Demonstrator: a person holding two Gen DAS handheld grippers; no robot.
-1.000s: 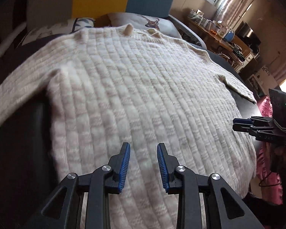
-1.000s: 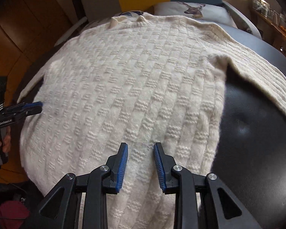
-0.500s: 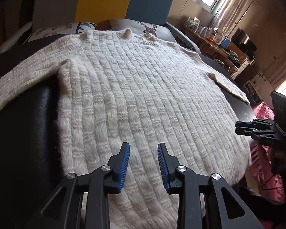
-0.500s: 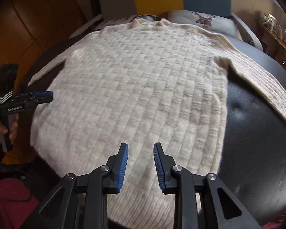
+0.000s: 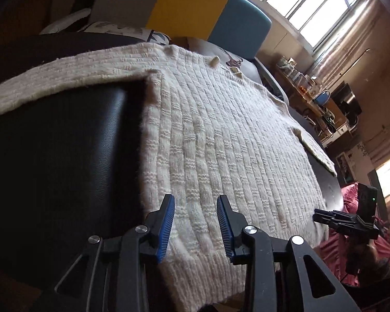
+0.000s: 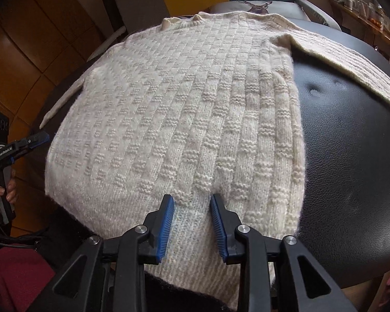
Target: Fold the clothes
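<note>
Fingers [image 6: 169, 223] of both parted grippers just above the sweater [image 6: 184, 119] hem.

One sweater [image 5: 221, 140], two hand-held grippers: left [image 5: 196, 225], right [image 6: 192, 223]

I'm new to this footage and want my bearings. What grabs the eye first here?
A big cream knit sweater lies spread flat over a black leather seat, filling both views. Both grippers, left and right, hover open over its ribbed hem. Behind it stands a yellow and blue backrest.
</note>
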